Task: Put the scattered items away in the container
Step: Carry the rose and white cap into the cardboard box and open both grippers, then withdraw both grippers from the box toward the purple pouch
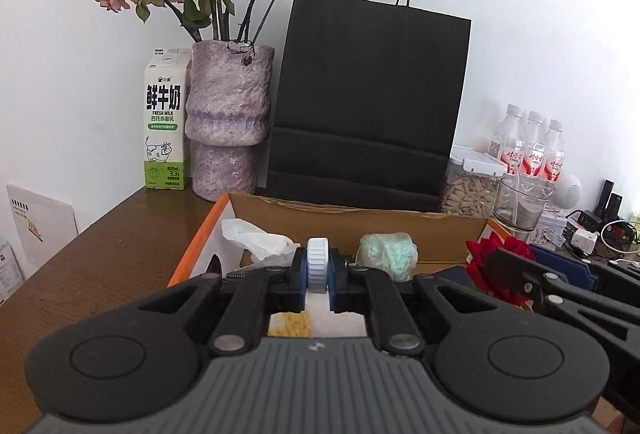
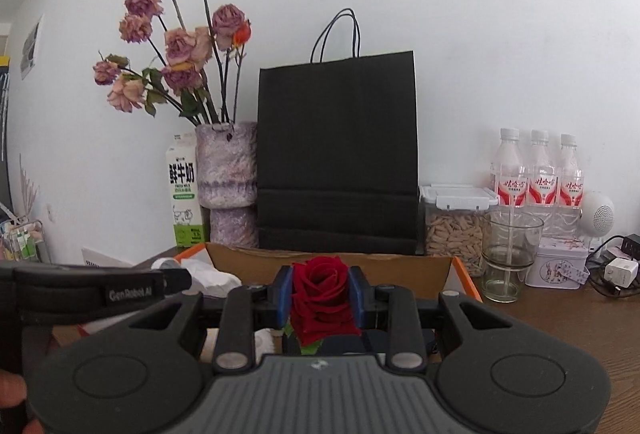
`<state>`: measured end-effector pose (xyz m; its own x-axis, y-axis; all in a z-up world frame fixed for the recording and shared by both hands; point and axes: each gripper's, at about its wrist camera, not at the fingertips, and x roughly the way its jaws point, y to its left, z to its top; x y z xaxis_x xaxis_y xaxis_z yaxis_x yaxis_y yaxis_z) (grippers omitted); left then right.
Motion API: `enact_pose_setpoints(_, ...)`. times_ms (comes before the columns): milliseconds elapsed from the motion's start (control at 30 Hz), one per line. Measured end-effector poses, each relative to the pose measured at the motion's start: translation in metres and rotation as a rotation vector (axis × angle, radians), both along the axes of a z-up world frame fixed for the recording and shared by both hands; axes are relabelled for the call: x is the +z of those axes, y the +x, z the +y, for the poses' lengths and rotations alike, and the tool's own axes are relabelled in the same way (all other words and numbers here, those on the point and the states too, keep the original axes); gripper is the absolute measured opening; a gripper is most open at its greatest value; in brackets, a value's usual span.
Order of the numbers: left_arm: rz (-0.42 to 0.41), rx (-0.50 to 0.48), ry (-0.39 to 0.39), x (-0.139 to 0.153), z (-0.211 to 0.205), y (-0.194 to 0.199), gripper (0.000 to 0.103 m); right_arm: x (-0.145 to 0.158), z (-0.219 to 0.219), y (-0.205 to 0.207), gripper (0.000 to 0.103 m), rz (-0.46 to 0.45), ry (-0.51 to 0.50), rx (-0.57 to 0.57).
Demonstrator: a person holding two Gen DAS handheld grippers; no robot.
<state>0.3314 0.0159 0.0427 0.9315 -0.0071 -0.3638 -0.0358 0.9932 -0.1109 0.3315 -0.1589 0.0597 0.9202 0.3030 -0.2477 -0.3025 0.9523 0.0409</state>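
Note:
My left gripper (image 1: 318, 270) is shut on a white ribbed bottle cap (image 1: 318, 264), held edge-on over the open cardboard box (image 1: 360, 224) with orange flaps. In the box lie crumpled white tissue (image 1: 256, 240) and a pale green wrapped lump (image 1: 386, 254). My right gripper (image 2: 322, 294) is shut on a red rose (image 2: 322, 300), held just short of the box's (image 2: 340, 266) near side. In the left wrist view the red rose (image 1: 490, 266) and the right gripper's black finger (image 1: 516, 272) show at the right. The left gripper's body (image 2: 96, 294) crosses the right wrist view's left side.
Behind the box stand a black paper bag (image 1: 368, 101), a purple vase of dried roses (image 1: 228, 121) and a milk carton (image 1: 166, 121). To the right are a jar of seeds (image 2: 456, 230), a glass (image 2: 510, 254), three water bottles (image 2: 538, 173), a tin (image 2: 560, 266) and chargers with cables.

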Motion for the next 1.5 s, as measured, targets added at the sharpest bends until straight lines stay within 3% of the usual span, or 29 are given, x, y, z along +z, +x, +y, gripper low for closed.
enact_pose_setpoints(267, 0.01, -0.011, 0.03, -0.012, 0.0, 0.011, 0.01, -0.014, -0.008, 0.009, 0.029, 0.021, -0.023, -0.023)
enact_pose_setpoints(367, -0.012, 0.01, 0.047, -0.012, -0.001, 0.007, 0.02, -0.016, -0.009, 0.009, 0.044, 0.014, -0.031, -0.031)
enact_pose_setpoints(433, -0.042, 0.027, 0.051, -0.012, -0.001, 0.002, 0.066, -0.016, -0.01, 0.006, 0.085, 0.0, -0.031, -0.038)
enact_pose_setpoints(500, -0.11, 0.058, 0.059, -0.01, -0.002, -0.008, 0.094, -0.013, -0.011, 0.001, 0.103, -0.029, -0.025, -0.051)
enact_pose_setpoints(533, -0.141, 0.072, 0.072, -0.009, -0.002, -0.012, 0.101, -0.012, -0.012, -0.001, 0.103, -0.041, -0.023, -0.056)
enact_pose_setpoints(633, -0.191, 0.094, 0.106, -0.005, -0.007, -0.018, 0.103, -0.009, -0.014, -0.005, 0.103, -0.054, -0.021, -0.062)
enact_pose_setpoints(1100, -0.167, 0.094, 0.106, -0.009, -0.008, -0.018, 0.103, -0.01, -0.012, -0.005, 0.103, -0.026, -0.043, -0.042)
enact_pose_setpoints(1500, -0.174, 0.103, 0.087, -0.011, 0.001, -0.049, 0.103, -0.015, -0.02, -0.03, 0.103, -0.02, -0.071, -0.049)
